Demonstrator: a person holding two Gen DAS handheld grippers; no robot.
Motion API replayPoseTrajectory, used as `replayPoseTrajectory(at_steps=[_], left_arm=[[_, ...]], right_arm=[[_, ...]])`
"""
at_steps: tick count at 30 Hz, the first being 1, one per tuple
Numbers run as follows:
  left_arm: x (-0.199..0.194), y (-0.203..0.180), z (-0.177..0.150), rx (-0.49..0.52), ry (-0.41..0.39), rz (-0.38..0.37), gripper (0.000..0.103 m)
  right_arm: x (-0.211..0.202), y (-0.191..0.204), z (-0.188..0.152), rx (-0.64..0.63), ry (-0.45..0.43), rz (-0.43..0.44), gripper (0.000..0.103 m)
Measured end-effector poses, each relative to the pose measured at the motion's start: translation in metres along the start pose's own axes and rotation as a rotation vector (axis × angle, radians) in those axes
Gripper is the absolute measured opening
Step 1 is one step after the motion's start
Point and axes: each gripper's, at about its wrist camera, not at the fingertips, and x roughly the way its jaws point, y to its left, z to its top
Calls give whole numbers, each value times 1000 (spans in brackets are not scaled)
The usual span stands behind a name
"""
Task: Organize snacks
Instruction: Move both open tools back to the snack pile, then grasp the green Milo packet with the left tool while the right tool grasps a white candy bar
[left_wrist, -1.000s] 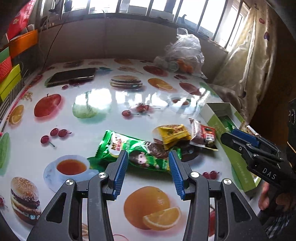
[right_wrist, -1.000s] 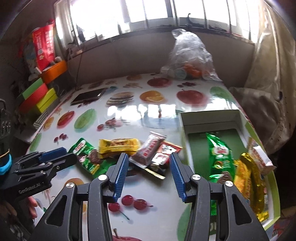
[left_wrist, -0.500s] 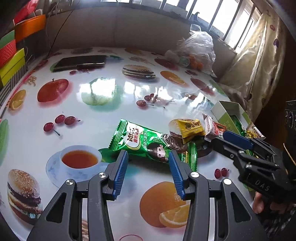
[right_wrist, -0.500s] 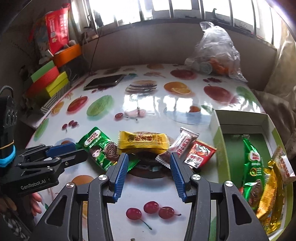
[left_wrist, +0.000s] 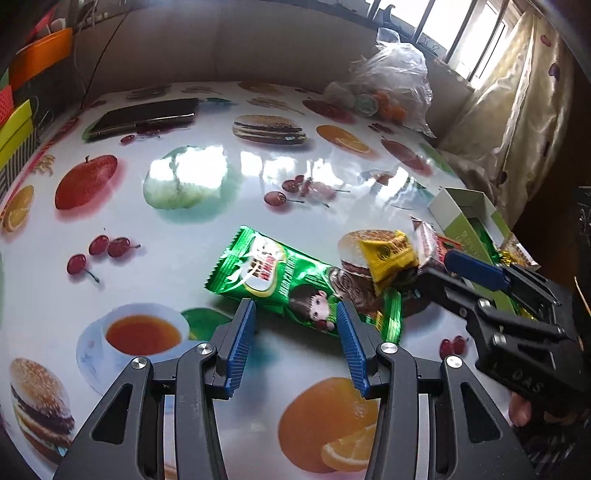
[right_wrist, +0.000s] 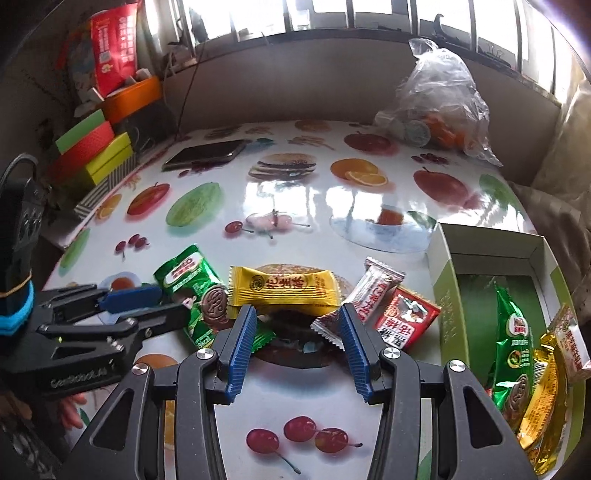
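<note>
Left gripper (left_wrist: 295, 314): fingers spread, hovering empty over green wafer packet (left_wrist: 280, 280) lying on table (left_wrist: 184, 229). Right gripper (right_wrist: 297, 319): spread, empty, nearing yellow packet (right_wrist: 284, 286). Only right view is showing box (right_wrist: 443, 273) interior holding snacks.

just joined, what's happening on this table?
A person is sorting snacks with two handheld grippers. The left gripper hangs open over the long green foil wafer packet; the right gripper hangs open over the yellow candy wrapper and silver-and-red bar wrapper. Neither holds anything. Several packets already lie in the open green cardboard box.
</note>
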Motion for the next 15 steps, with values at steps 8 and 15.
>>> replayPoseTrajectory(at_steps=[8,15], left_arm=[[10,9,19,22,6,21,47],[13,12,30,25,10,-32,47]], right_arm=[[7,7,-5,1,22,25,47],[14,20,-13,-21,61,155,47]])
